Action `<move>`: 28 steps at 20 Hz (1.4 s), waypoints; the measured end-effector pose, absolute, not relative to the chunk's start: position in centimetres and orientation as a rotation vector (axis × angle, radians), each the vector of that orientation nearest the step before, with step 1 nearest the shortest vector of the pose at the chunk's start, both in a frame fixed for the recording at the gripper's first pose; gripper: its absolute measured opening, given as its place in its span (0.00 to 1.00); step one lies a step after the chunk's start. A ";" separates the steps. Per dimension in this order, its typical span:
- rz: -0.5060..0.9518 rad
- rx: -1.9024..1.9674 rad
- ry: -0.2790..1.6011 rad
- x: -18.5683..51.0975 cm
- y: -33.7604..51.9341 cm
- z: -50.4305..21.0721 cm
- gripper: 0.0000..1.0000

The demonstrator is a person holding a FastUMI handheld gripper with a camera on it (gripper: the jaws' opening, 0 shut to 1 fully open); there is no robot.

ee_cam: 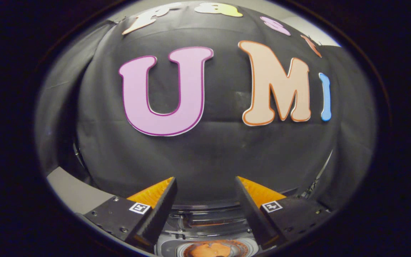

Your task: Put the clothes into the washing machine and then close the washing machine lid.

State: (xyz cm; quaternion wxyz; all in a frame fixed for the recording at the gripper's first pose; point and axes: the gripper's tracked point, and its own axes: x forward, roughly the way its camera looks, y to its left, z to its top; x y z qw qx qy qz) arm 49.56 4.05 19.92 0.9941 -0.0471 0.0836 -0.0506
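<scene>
— Orange clothes [211,250] sat low centre inside the washing machine [205,228] drum, below the fingers. Lid?
— Raised. Gripper [205,184] jaws were spread wide, holding nothing, facing black cloth wall [205,157].

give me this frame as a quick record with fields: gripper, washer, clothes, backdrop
gripper: gripper with jaws spread apart, nothing between them, raised and facing the booth wall
washer: washing machine low between the fingers, top open, raised lid seems to be the clear panel at its back
clothes: orange garment inside the drum, between the fingers, nearer than the tips
backdrop: black cloth wall beyond the fingers
task state: clothes in, lid apparently not yet closed
</scene>
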 end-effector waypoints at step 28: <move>-0.100 -0.132 0.142 44.4 2.1 15.3 0.98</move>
